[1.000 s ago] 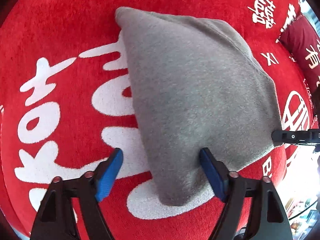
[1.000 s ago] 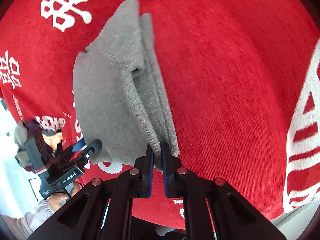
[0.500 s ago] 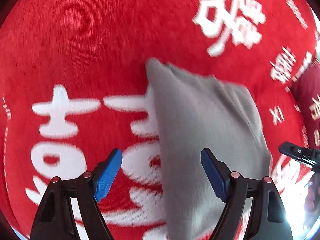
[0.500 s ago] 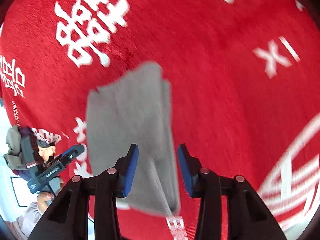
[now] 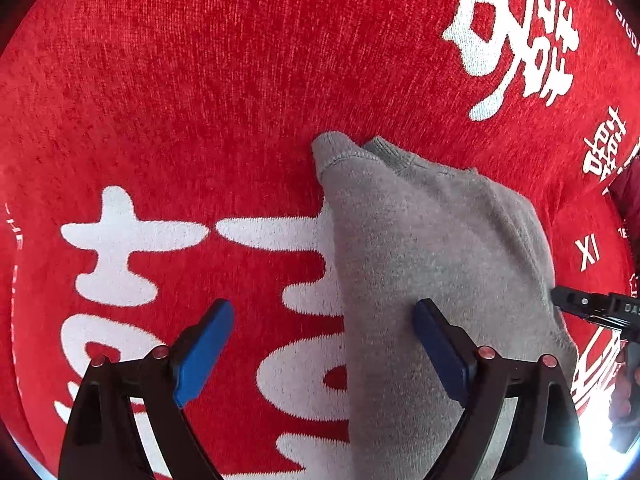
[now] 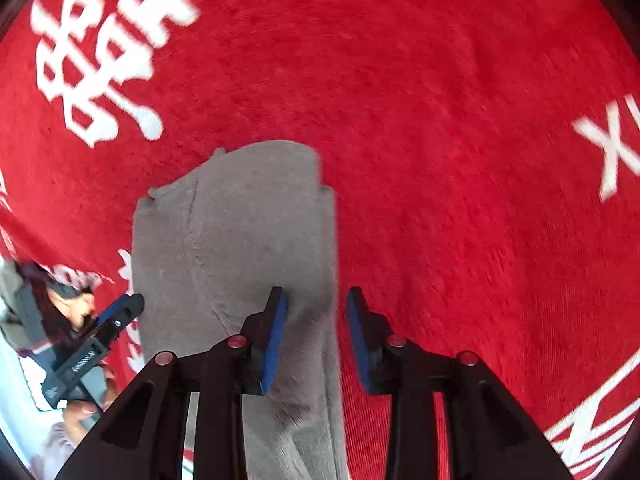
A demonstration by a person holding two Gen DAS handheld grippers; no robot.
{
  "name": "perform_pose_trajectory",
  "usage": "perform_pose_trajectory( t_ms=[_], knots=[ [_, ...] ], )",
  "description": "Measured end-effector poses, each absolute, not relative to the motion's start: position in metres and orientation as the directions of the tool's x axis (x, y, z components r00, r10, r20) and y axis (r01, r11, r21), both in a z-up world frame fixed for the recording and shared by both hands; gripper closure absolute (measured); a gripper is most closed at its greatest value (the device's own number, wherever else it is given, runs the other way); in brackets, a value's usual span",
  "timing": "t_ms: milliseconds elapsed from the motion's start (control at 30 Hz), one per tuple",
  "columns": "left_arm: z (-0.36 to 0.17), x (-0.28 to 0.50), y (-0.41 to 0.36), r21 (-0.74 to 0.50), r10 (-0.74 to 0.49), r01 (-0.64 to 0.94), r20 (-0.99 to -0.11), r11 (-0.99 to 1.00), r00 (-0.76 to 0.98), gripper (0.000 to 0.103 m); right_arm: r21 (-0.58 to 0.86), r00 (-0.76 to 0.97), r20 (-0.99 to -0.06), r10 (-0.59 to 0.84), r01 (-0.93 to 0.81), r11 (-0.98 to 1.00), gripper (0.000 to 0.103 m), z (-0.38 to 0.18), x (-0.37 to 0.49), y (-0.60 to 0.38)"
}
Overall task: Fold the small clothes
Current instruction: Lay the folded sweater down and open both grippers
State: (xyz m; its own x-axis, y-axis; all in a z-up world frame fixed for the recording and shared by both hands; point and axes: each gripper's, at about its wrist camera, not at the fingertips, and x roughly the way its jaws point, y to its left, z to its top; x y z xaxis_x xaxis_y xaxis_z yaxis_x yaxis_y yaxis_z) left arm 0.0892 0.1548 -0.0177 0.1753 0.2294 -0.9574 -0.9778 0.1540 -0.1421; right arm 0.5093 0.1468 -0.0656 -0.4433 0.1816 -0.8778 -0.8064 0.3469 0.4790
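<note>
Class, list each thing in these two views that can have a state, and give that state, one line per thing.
Grey garment: folded, lying flat on the red cloth, not gripped.
Left hand-held gripper: open wide, holding nothing.
Right hand-held gripper: open, over the garment's edge.

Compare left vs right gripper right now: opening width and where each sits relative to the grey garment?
The left gripper is spread wide; the right gripper is open more narrowly. The left gripper straddles the left edge of the grey garment, one finger over the red cloth; the right gripper straddles the garment's right edge. Both are open with blue pads, gripping nothing.
</note>
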Motion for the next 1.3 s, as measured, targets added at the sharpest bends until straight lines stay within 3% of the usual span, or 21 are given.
perform_pose_trajectory(
  t_ms=[100, 200, 433, 867, 933, 1000, 1167, 1300],
  knots=[
    [-0.013, 0.09, 0.15, -0.129, 0.221, -0.98, -0.962, 0.152, 0.161, 0.01, 0.502, -0.468, -0.864, 0.184, -0.783, 0.366, 0.066, -0.061, 0.522, 0.13],
    [-0.013, 0.091, 0.147, -0.125, 0.207, -0.983, -0.967, 0.134, 0.151, 0.011, 0.51, -0.478, -0.859, 0.184, -0.768, 0.387, 0.058, -0.058, 0.529, 0.115],
    [-0.009, 0.094, 0.142, -0.1, 0.191, -0.987, -0.974, 0.122, 0.123, 0.011, 0.517, -0.498, -0.851, 0.166, -0.737, 0.436, 0.057, -0.059, 0.531, 0.092],
    [-0.009, 0.093, 0.123, -0.103, 0.186, -0.991, -0.976, 0.088, 0.117, 0.01, 0.518, -0.506, -0.849, 0.154, -0.734, 0.44, 0.043, -0.059, 0.531, 0.084],
    [-0.008, 0.094, 0.123, -0.092, 0.18, -0.992, -0.978, 0.089, 0.107, 0.0, 0.522, -0.51, -0.846, 0.155, -0.731, 0.44, 0.042, -0.059, 0.531, 0.085],
    [-0.008, 0.093, 0.12, -0.087, 0.176, -0.992, -0.979, 0.093, 0.103, 0.0, 0.526, -0.513, -0.844, 0.159, -0.731, 0.434, 0.038, -0.058, 0.53, 0.085],
    [-0.013, 0.083, 0.112, -0.172, 0.106, -0.981, -0.978, 0.089, 0.181, 0.0, 0.528, -0.507, -0.845, 0.168, -0.743, 0.411, 0.024, -0.055, 0.527, 0.089],
    [-0.022, 0.073, 0.102, -0.227, 0.045, -0.973, -0.972, 0.05, 0.229, 0.0, 0.533, -0.513, -0.842, 0.166, -0.743, 0.405, 0.023, -0.055, 0.527, 0.09]
  ],
)
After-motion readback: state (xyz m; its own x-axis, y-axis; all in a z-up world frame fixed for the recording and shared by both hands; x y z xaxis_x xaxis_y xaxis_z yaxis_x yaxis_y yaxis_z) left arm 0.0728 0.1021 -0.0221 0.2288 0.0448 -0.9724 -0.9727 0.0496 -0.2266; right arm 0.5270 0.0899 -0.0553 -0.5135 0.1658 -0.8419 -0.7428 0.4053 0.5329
